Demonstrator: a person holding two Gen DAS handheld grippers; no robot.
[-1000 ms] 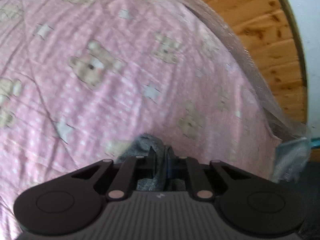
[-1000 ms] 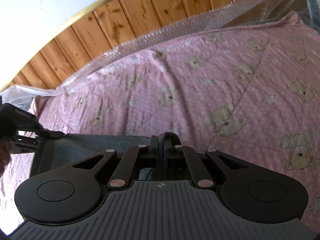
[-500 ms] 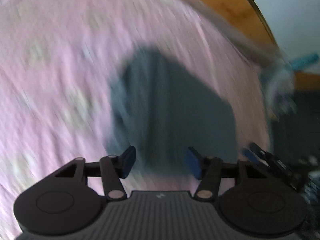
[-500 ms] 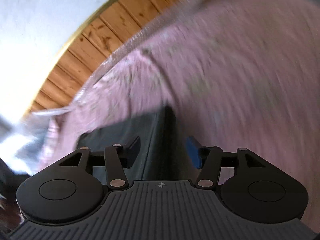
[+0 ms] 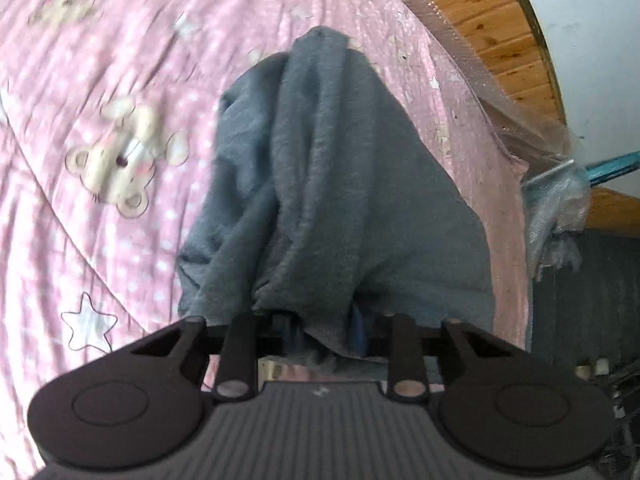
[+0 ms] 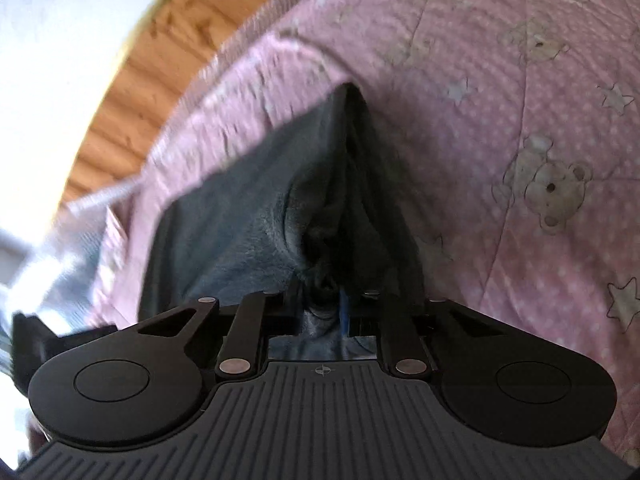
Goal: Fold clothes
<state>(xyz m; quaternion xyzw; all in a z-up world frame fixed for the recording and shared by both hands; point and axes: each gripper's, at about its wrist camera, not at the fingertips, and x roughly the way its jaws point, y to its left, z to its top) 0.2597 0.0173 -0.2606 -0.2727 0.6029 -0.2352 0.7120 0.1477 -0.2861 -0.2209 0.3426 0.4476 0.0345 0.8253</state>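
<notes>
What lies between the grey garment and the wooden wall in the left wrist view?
Pink bear-print quilt, then a clear plastic sheet along its edge, between the grey garment and the wooden wall.

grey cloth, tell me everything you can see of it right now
The grey cloth is a soft, fleecy-looking dark grey garment; its type cannot be told. It is bunched into long folds running away from each camera, lying on the pink bear-and-star quilt. The left gripper is shut on a gathered edge, and the right gripper is shut on another puckered edge. In the right wrist view it narrows to a peak at its far end.
</notes>
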